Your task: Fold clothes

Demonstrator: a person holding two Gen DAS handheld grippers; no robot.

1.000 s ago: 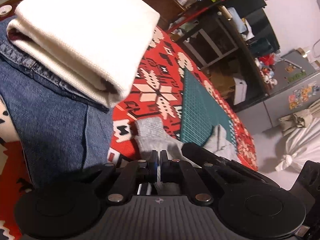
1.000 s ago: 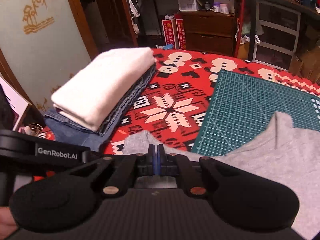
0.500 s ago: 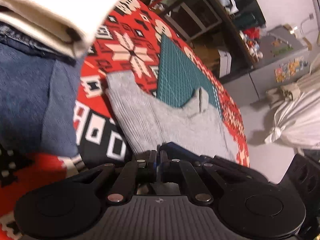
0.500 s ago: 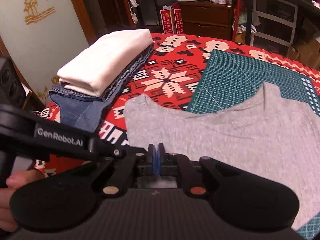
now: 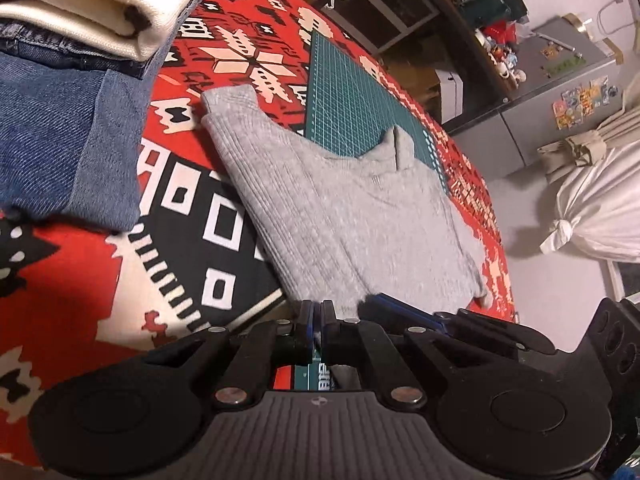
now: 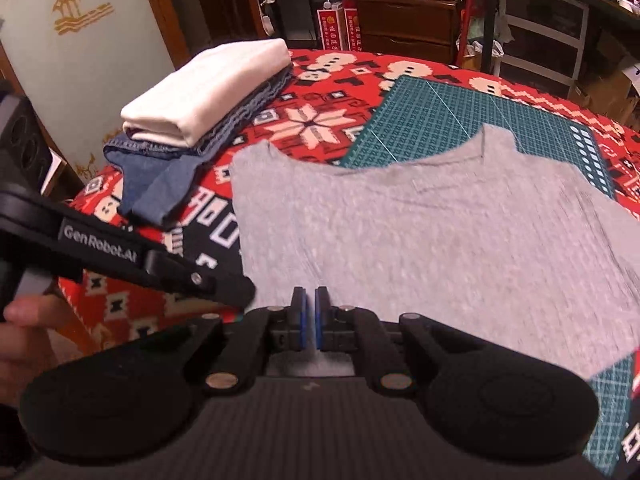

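Two garments are finished: a folded cream top (image 6: 208, 92) lies stacked on folded jeans (image 6: 160, 184). The grey sleeveless top (image 6: 440, 240) lies spread, unfolded, across worktop (image 6: 120, 304) and cutting mat (image 6: 440, 120). Left gripper (image 5: 318, 320) and right gripper (image 6: 310, 312) each pinch its near hem, fingers nearly closed.

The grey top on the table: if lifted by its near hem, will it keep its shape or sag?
The grey top would probably sag: it lies thin and flat, following the tablecloth and green cutting mat beneath. It looks light, a single knit layer. Both the left hand-held gripper and right hand-held gripper pinch its hem, so the middle would likely droop between them.
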